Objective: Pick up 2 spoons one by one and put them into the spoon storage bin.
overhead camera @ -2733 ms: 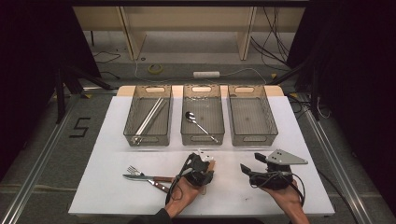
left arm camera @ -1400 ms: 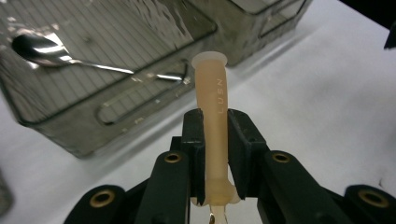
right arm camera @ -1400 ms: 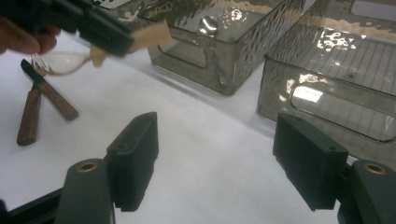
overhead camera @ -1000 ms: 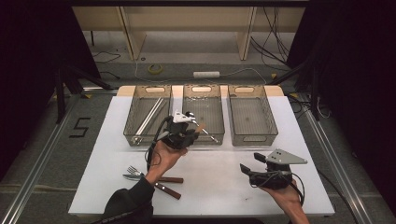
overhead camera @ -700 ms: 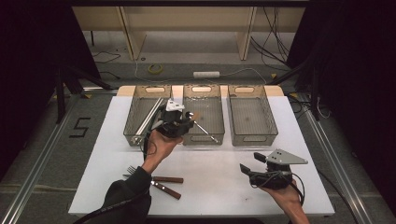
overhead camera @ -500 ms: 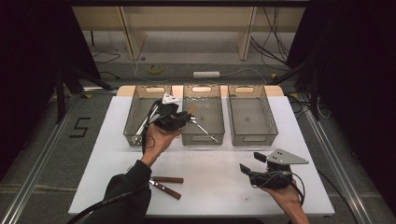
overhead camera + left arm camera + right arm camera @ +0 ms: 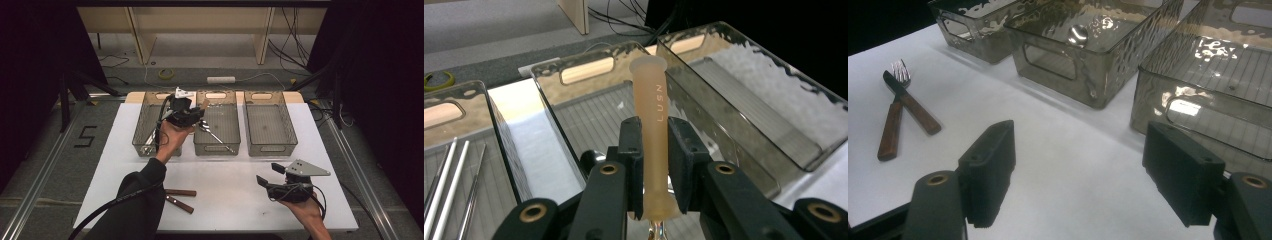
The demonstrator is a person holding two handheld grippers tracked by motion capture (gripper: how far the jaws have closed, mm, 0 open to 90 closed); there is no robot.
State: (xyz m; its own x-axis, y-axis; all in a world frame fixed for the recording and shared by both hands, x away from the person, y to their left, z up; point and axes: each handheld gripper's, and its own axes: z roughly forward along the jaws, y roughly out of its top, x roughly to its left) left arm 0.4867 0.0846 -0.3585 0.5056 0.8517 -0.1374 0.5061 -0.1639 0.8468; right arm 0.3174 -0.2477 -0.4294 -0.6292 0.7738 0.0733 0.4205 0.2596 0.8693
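Table, high view: white table (image 7: 220,175) carries three clear bins; two wooden-handled pieces (image 7: 179,197) lie near the person, unsorted.
Left gripper (image 7: 192,115): above the middle bin (image 7: 216,146).
Left gripper view: jaws narrow, clamping pale utensil handle (image 7: 651,130).
Right gripper view: right gripper (image 7: 1078,170) wide, empty, bins ahead.

My left hand-held gripper (image 7: 192,111), arm outstretched toward 11 o'clock, jaws clamped tight. My right hand-held gripper (image 7: 267,181) at 4 o'clock, jaws wide apart.
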